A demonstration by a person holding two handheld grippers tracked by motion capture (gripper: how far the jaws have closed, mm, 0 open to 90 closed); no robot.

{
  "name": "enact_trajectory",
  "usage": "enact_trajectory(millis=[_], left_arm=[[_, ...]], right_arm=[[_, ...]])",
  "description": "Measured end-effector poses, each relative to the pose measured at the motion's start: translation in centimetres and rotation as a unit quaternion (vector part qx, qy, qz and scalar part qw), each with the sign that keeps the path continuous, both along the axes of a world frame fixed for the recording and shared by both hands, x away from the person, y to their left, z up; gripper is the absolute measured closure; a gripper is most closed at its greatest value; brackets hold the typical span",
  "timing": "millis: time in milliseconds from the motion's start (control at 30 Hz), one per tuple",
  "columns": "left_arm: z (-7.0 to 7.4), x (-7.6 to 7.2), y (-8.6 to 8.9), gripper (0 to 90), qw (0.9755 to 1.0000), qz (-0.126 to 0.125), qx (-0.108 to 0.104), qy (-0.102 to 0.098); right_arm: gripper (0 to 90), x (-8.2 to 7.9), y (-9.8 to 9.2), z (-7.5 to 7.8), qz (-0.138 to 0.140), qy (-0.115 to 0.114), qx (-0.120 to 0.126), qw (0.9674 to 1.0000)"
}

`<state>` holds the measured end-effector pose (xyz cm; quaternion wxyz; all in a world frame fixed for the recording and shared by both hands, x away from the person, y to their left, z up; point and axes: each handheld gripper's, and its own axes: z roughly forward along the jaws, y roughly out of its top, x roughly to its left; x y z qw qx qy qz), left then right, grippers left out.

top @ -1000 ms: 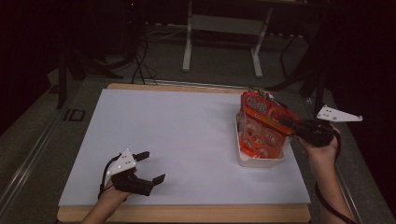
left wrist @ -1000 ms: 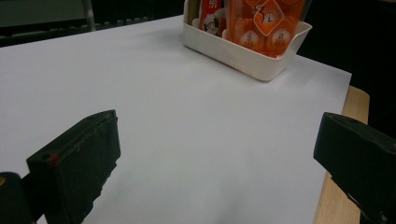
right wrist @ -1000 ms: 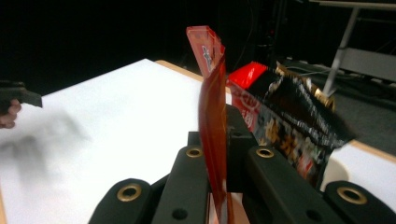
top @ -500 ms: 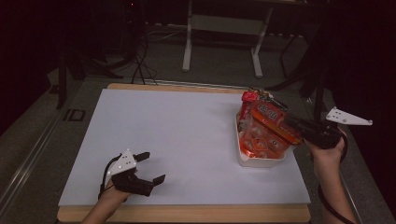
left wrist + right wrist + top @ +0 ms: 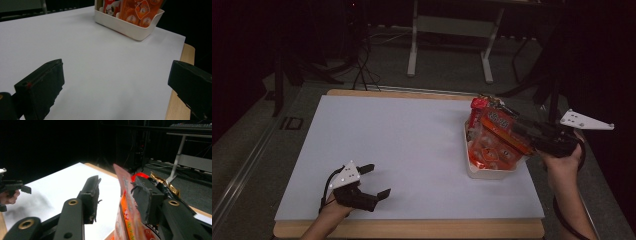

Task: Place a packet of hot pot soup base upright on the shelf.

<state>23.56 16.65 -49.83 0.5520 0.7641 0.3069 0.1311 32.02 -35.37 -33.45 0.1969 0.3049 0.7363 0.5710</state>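
Right gripper point(image 5: 532, 136): jaws parted beside orange packet point(image 5: 504, 131) over white bin point(image 5: 484, 172), apparently releasing, withdrawal due; left gripper point(image 5: 371, 180) wide, idle.

High view overhead, both tool views low (sharing the white tray point(image 5: 130, 27))

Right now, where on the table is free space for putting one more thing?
The white sheet is bare between the left gripper and the white plastic bin. It is crowded at the bin, where the right gripper meets an orange snack packet.
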Motion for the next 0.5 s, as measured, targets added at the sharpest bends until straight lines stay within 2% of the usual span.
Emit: enact_trajectory(millis=[167, 400, 500], left_arm=[[0.1, -0.2, 0.0, 1.2, 1.0, 0.0, -0.001, -0.006], [0.1, -0.2, 0.0, 1.2, 1.0, 0.002, 0.0, -0.009], [0.1, -0.2, 0.0, 1.2, 1.0, 0.002, -0.005, -0.007]], right_arm=[[42.2, -0.6, 1.5, 0.3, 0.011, -0.001, -0.008, 0.9999], [34.8, -1.4, 3.2, 1.1, 0.031, -0.002, 0.008, 0.9995], [27.5, -1.8, 4.1, 1.0, 0.042, -0.008, 0.016, 0.999]])
